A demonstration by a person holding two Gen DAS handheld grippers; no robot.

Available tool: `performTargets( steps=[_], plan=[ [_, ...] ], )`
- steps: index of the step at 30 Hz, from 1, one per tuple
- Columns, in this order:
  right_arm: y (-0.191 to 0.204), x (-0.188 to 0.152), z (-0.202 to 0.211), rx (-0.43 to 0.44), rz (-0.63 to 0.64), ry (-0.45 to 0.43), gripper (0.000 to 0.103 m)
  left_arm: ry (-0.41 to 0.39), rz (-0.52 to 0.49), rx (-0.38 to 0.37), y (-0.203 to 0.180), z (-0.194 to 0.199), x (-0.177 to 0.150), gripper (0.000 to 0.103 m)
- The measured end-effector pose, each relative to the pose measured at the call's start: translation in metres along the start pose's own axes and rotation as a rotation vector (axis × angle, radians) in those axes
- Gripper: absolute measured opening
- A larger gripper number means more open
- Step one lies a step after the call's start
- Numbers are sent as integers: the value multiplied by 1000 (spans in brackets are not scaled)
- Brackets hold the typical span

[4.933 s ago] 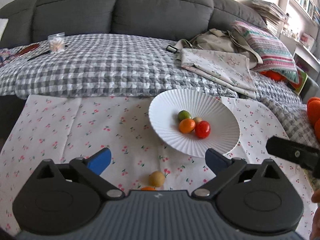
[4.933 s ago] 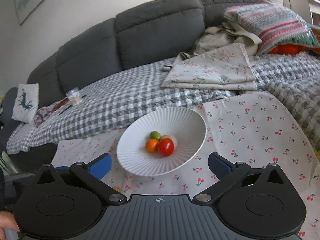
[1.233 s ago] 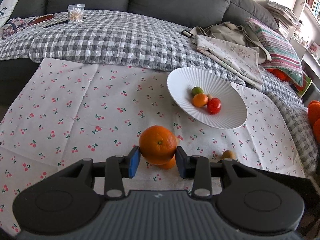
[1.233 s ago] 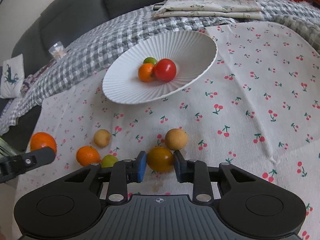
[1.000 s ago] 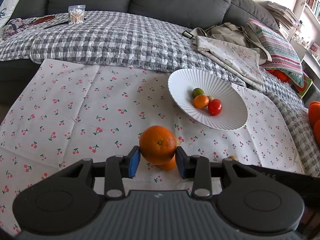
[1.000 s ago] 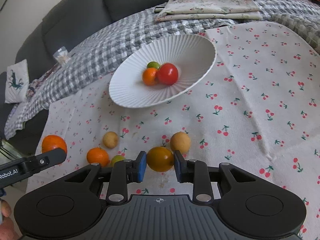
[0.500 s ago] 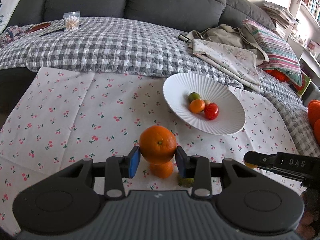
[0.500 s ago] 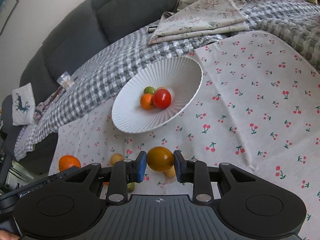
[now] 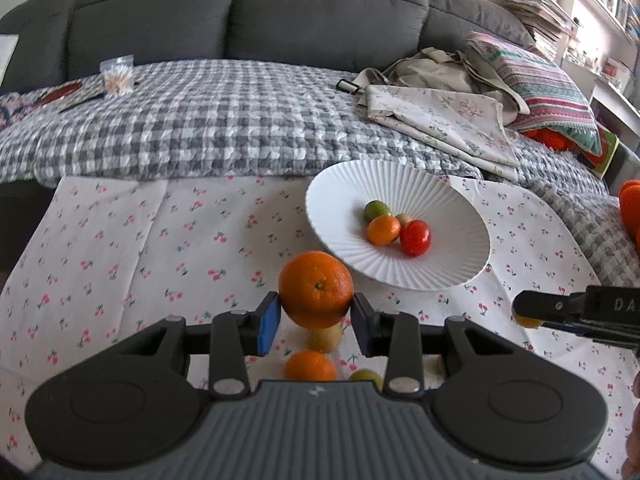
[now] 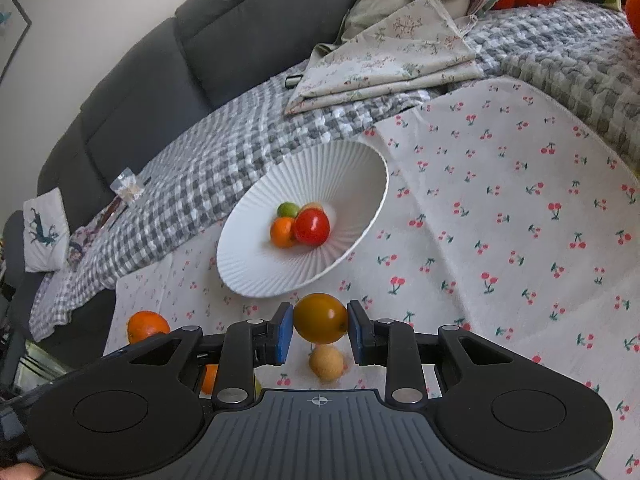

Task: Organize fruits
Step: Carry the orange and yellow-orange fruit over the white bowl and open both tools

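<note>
- The left gripper (image 9: 315, 316) has its blue-padded jaws closed on a large round orange (image 9: 315, 289), which sits squeezed between the pads, lifted clear of the cloth.
- Below and just nearer than that held orange, on the white cherry-print cloth (image 9: 160, 248), lie a pale yellow-brown round fruit (image 9: 325, 337), a smaller orange tangerine (image 9: 311, 365) and, to its right, a small green fruit (image 9: 366, 375) partly hidden by the gripper body.
- Farther off and to the right of the left gripper stands the white ribbed shallow bowl (image 9: 440, 200); its near rim is just beyond the held orange.
- Inside the bowl a green lime-like fruit (image 9: 376, 210), a small orange fruit (image 9: 383, 230), a red tomato-like fruit (image 9: 415, 237) and a pale fruit (image 9: 403, 219) half hidden behind them sit bunched together, touching.
- At the right edge of the left wrist view the right gripper (image 10: 319, 330) reaches in from the side, with a bit of yellow-orange fruit showing under its tip.
- In its own view, the right gripper's blue pads are clamped on a dark yellow-orange round fruit (image 10: 320, 318), held above the cloth.
- Directly under that fruit, on the cloth, lies another pale yellow-brown fruit (image 10: 327, 362).
- The bowl lies beyond the right gripper and slightly left, its near rim close to the held fruit.
- Behind the cloth is a grey-and-white checked blanket (image 9: 200, 132) over a dark grey sofa (image 9: 240, 12).
</note>
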State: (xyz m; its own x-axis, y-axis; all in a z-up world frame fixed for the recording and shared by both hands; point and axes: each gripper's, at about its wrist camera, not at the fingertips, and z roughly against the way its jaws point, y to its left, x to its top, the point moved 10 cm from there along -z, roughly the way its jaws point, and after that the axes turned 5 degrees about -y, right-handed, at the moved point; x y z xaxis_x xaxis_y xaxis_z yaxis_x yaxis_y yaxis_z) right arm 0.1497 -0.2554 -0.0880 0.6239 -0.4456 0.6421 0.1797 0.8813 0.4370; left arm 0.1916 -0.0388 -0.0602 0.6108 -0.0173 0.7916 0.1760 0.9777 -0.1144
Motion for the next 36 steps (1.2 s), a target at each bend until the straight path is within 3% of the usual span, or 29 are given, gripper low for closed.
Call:
performTargets(
  steps=[12,26,36],
  plan=[
    [-13,28,-8,-34,3,-51,28,-52,-58,-49,-23,-27,20,37],
    [8,42,-47,-68,183,-93,28,-53,-190,-99,-57,-71,20,37],
    [13,36,-71,-67,242,-72,28,-36,-241,-83,-60,-91,11,37]
  ],
)
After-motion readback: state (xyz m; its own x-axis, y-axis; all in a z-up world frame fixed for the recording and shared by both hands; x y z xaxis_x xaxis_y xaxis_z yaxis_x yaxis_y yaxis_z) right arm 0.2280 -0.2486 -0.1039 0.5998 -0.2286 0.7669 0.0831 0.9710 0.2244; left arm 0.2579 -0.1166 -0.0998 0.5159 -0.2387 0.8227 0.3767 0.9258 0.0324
